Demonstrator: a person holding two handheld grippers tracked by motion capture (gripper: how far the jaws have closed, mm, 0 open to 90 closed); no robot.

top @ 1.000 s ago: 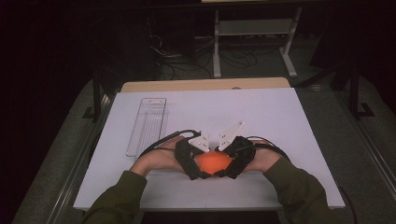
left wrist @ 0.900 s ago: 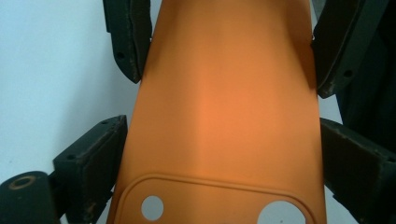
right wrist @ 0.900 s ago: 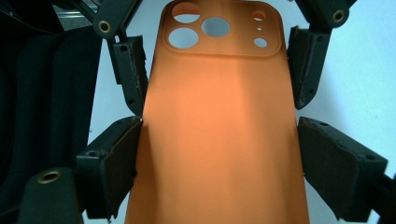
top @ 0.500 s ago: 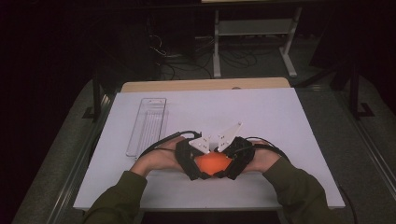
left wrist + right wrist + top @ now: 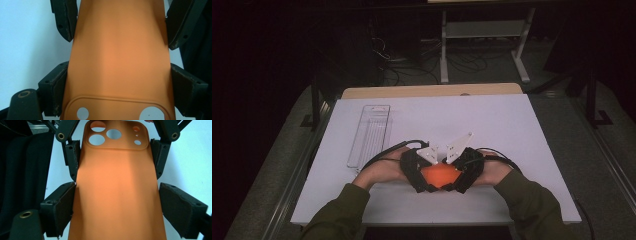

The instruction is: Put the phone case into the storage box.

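I hold the orange phone case (image 5: 439,175) low in the frame's centre above the white tabletop (image 5: 512,130), my left tool (image 5: 419,172) and right tool (image 5: 467,170) each pinching one end, so grasping looks done and placing remains.

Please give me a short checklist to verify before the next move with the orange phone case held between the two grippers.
1. Left gripper jaws flank the orange phone case on both side edges: ok.
2. Right gripper jaws flank its side edges too: ok.
3. Pads pressing firmly on the case: cannot tell.
4. Case undamaged, camera cutouts intact: ok.
5. Clear tray stands apart, left of the hands: ok.
6. White table has free space around the case: ok.
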